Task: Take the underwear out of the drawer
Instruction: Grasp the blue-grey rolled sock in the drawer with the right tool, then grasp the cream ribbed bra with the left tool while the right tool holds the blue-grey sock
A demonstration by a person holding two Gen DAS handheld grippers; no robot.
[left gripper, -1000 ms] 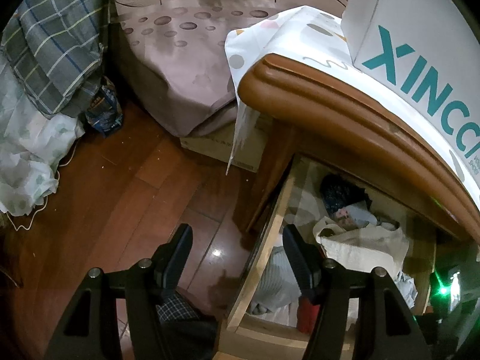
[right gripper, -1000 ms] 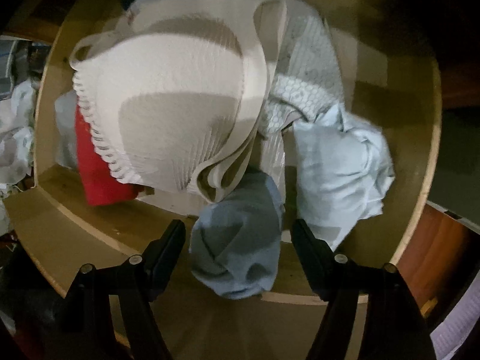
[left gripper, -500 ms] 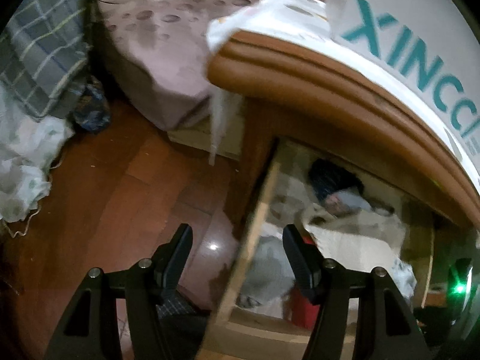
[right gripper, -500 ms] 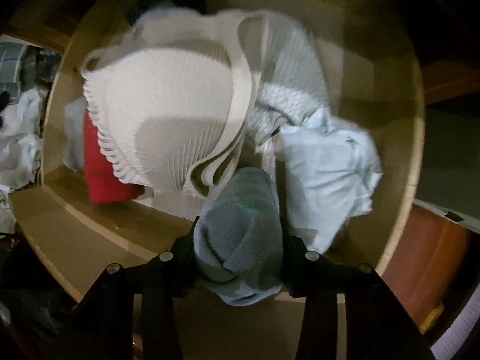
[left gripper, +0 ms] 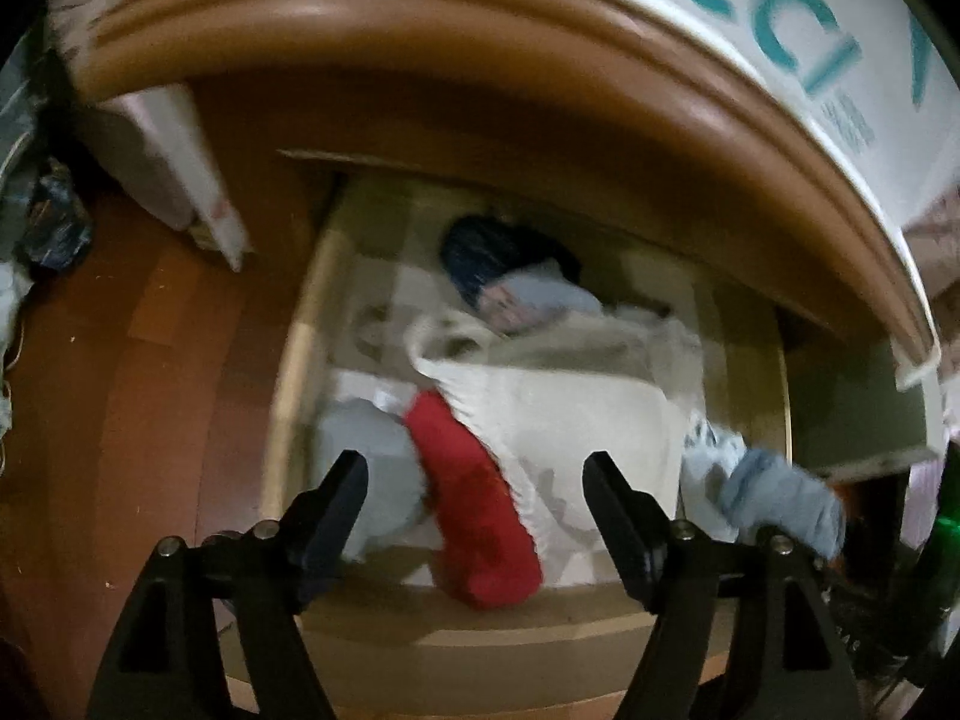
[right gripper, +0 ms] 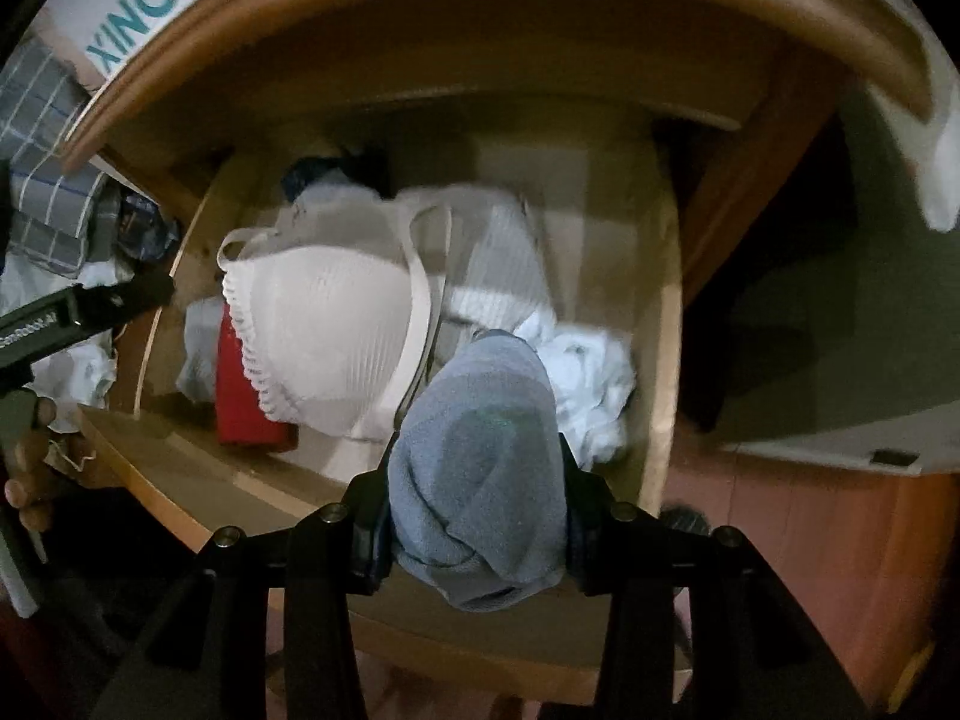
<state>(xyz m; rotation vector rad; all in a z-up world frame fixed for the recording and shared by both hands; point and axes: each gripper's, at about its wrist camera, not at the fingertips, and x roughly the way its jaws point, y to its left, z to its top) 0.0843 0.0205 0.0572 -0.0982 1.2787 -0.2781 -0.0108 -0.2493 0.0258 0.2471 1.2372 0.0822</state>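
1. My right gripper (right gripper: 477,531) is clenched on a rolled grey-blue piece of underwear (right gripper: 480,468). The fingers pinch it at both sides of the roll, so it stays bundled rather than unrolling as it comes away.
2. That piece now hangs in my grip above the front edge of the open drawer (right gripper: 663,324). I judge it lifted off the pile but not yet carried clear of the drawer.
3. My left gripper (left gripper: 474,495) holds nothing; its jaws are opening. It points down into the drawer, with the red garment (left gripper: 474,504) showing in the gap below. I take that as lining up for a next pick.
4. The drawer is pulled out from under the rounded wooden top (left gripper: 420,30), which leaves the clothes open to reach from above.
5. Left in the drawer I count:
   - one cream ribbed bra (right gripper: 330,330) lying on top
   - one red garment tucked under its edge
   - one crumpled white piece (right gripper: 591,384) at the right
   - one dark bundle (left gripper: 486,252) at the back
   - one pale grey piece (left gripper: 372,456) at the left
6. The blur may be hiding more pieces underneath.
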